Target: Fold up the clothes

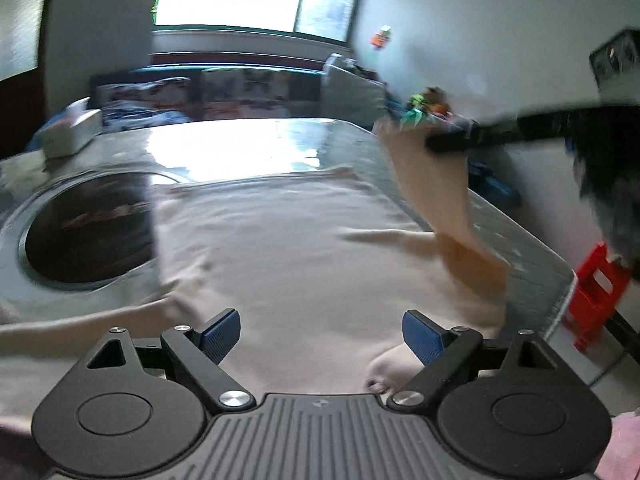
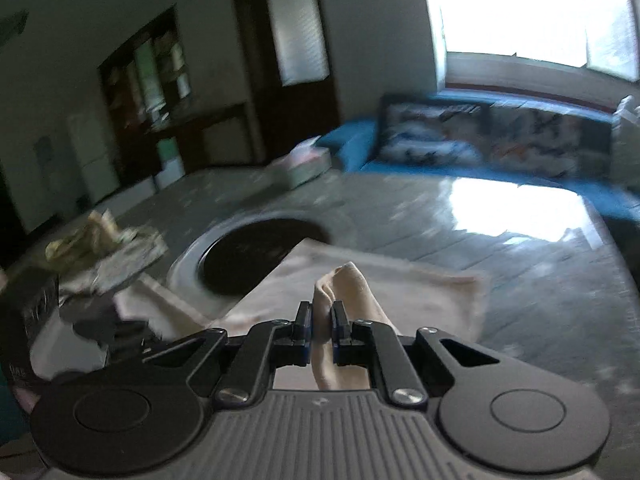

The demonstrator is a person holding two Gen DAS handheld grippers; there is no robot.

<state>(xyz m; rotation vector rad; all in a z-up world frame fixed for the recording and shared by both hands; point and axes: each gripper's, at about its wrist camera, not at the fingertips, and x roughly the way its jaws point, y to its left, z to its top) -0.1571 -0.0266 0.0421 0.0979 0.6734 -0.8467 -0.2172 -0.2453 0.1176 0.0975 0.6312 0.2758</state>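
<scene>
A pale cream garment lies spread on the grey table, partly over a dark round opening. My left gripper is open and empty, low over the garment's near part. My right gripper is shut on a bunched edge of the cream garment and holds it lifted above the table. In the left wrist view the right gripper is seen at the right, with the lifted strip of cloth hanging from it down to the table.
A white box sits at the table's far left. A crumpled patterned cloth pile lies left of the round opening. A blue sofa stands behind the table. A red stool stands by the table's right edge.
</scene>
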